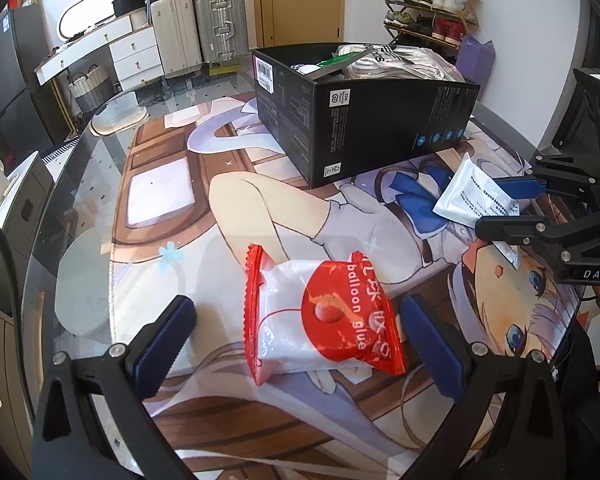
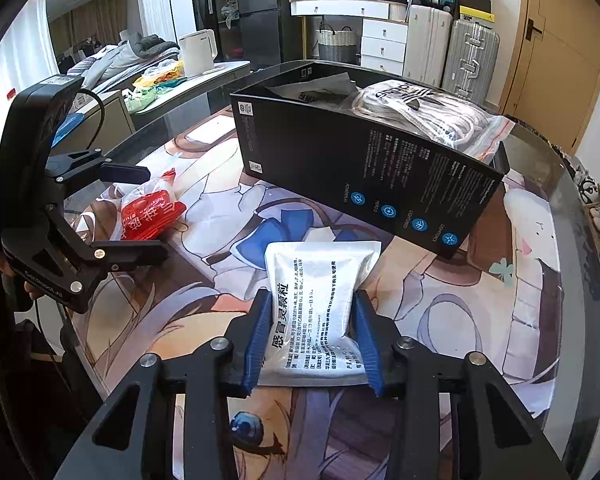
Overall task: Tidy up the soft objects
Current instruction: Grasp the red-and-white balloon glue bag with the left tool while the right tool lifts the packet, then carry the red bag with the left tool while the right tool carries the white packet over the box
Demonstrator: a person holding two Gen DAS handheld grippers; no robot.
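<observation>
Pouches of soft stuff lie on the desk (image 1: 80, 208): the white sachet (image 2: 320, 300) is pinched between the right tongs (image 2: 314, 346), and the red balloon-glue packet (image 1: 320, 316) sits between the wide-spread left tongs (image 1: 296, 344), untouched. Beyond them stands the black box (image 2: 360, 168), a bagged white bundle (image 2: 424, 114) inside.

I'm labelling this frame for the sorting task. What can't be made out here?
- Black box contents: in both views, its walls and the bagged white item hide what lies deeper.
- White sachet, near end: right wrist view, covered by the right claw.
- Red balloon glue packet contents: left wrist view, opaque wrapper; the left claw straddles it, open.
</observation>
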